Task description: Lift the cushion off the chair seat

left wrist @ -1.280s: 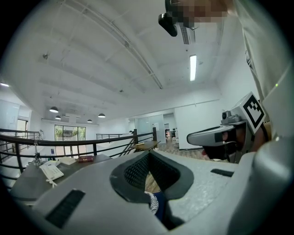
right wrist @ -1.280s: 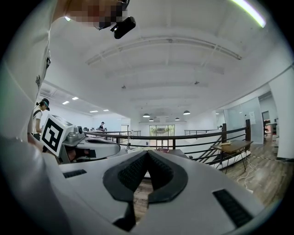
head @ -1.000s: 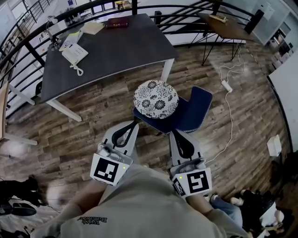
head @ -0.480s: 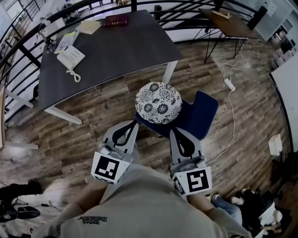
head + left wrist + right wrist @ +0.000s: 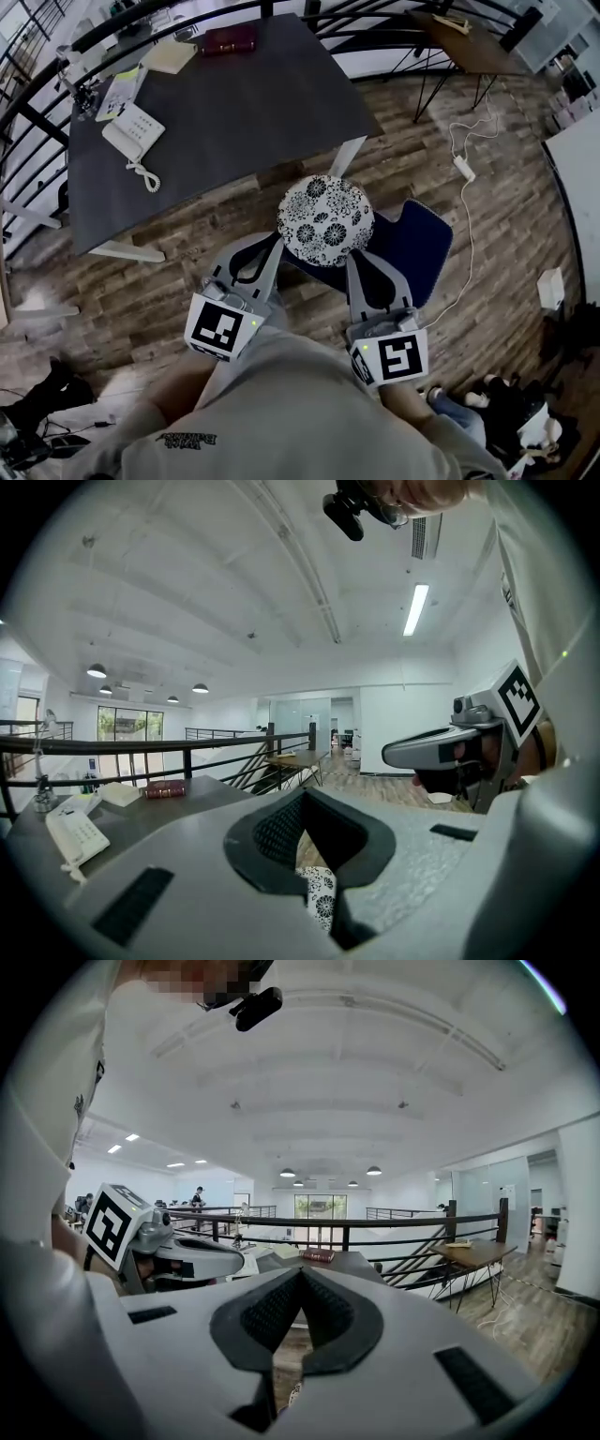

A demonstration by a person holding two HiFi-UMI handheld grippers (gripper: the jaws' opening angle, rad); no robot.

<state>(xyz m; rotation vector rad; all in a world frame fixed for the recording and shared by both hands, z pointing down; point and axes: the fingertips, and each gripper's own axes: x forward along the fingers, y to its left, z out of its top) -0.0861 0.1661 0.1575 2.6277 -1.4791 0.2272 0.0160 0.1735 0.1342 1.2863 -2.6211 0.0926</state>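
A round cushion (image 5: 326,220) with a black-and-white flower print lies on the dark blue chair (image 5: 417,248) beside the grey table. My left gripper (image 5: 270,244) is shut, with its tips at the cushion's near-left edge. My right gripper (image 5: 362,265) is shut too, just short of the near-right edge. I cannot tell whether either touches the cushion. In the left gripper view the closed jaws (image 5: 302,803) fill the foreground, and a sliver of cushion (image 5: 321,892) shows below them. The right gripper view shows its closed jaws (image 5: 300,1274) and a thin strip of cushion (image 5: 293,1393).
A dark grey table (image 5: 225,103) stands just beyond the chair, with a white phone (image 5: 127,131), papers and a red book (image 5: 228,39) on it. A black railing runs behind. A power strip with a white cable (image 5: 462,167) lies on the wood floor at right. A wooden side table (image 5: 459,47) stands far right.
Both grippers, still shut, have moved forward together toward the chair. The cushion and chair now sit closer to their tips in the head view.
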